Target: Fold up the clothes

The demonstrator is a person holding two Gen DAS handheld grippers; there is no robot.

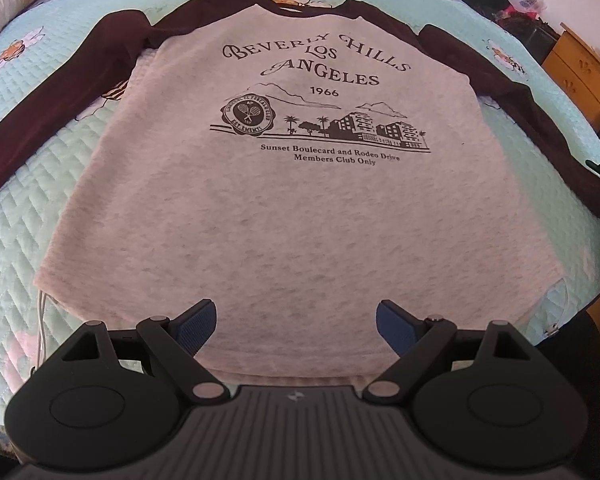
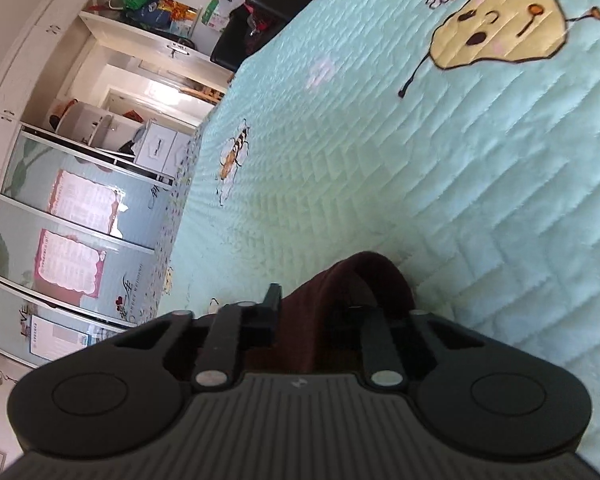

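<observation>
The sweatshirt (image 1: 292,216) lies flat on the bed (image 1: 32,208). The right gripper (image 2: 320,312) pinches its dark sleeve cuff (image 2: 364,276); the left gripper (image 1: 296,322) hovers wide over the hem. Next, I judge, the sleeve folds across the chest print.

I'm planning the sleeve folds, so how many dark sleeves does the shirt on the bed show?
2. One sleeve lies spread at the picture's left; the other sleeve lies at the right, its cuff pinched in the right gripper.
</observation>
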